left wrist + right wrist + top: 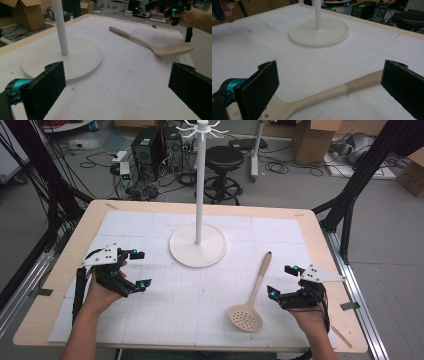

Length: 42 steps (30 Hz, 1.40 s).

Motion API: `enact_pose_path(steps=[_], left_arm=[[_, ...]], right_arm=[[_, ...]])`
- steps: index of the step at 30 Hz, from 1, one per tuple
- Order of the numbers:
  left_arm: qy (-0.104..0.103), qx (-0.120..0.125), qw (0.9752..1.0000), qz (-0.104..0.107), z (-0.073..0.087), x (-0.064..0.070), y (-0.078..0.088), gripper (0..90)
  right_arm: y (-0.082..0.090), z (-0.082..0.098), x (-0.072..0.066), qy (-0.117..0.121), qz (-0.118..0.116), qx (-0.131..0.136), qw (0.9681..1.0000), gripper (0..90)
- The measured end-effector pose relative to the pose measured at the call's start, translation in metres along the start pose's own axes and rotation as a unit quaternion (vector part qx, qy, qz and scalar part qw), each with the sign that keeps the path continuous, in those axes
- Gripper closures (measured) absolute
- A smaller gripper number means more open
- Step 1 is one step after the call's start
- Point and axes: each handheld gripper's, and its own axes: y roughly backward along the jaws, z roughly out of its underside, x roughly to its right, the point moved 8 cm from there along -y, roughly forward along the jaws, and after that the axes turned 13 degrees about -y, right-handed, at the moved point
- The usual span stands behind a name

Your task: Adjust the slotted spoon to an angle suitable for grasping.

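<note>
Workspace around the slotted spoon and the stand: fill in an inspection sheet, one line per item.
Surface: wooden table covered by a white gridded mat, with small dark specks in the left gripper view.
Job's things: beige slotted spoon lying flat, bowl toward the person, handle pointing at the white stand; the stand is upright on its round base, hooks at the top bare.
Clutter: nothing seen on the mat.
Grippers: left gripper open, holding nothing; right gripper open beside the spoon's handle, not gripping it.
Cables: loose cables on the floor behind the table.
Surroundings: black stool, computer towers, cardboard boxes.
</note>
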Motion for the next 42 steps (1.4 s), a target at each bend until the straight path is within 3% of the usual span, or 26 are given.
enact_pose_path(steps=[16,21,26,28,30,34,35,37,38,42], left_arm=[[-0.003,0.0,1.0,-0.005,0.0,-0.001,-0.001,1.7],[-0.001,0.005,1.0,-0.007,-0.001,-0.002,0.003,1.7],[-0.003,-0.007,1.0,-0.005,0.002,-0.001,-0.001,1.7],[-0.004,-0.011,0.9999,-0.002,0.003,0.001,-0.004,1.7],[-0.005,-0.014,0.9999,0.0,0.003,0.001,-0.005,1.7],[-0.006,-0.013,0.9999,-0.001,0.003,0.001,-0.005,1.7],[-0.006,-0.013,0.9999,-0.001,0.003,0.001,-0.004,1.7],[-0.005,-0.013,0.9999,-0.001,0.003,0.0,-0.004,1.7],[-0.003,-0.011,0.9999,-0.002,0.003,0.0,-0.004,1.7],[-0.004,-0.009,0.9999,-0.002,0.003,0.0,-0.003,1.7]], right_arm=[[0.007,0.002,-0.001,0.008,0.024,-0.006,0.9997,0.4],[0.005,-0.004,-0.001,0.012,0.031,-0.006,0.9994,1.9],[-0.001,-0.012,0.005,0.011,0.044,-0.01,0.9989,6.8],[-0.005,-0.021,0.009,0.015,0.043,-0.014,0.9989,17.9],[-0.008,-0.024,0.011,0.013,0.044,-0.014,0.9988,18.4],[-0.019,-0.033,0.013,0.023,0.036,-0.036,0.9985,34.7],[-0.025,-0.036,0.013,0.03,0.033,-0.053,0.9976,41.7],[-0.028,-0.038,0.013,0.034,0.034,-0.06,0.997,43.4],[-0.034,-0.038,0.014,0.043,0.033,-0.077,0.9955,46.3],[-0.038,-0.031,0.014,0.043,0.035,-0.107,0.9927,59.4]])
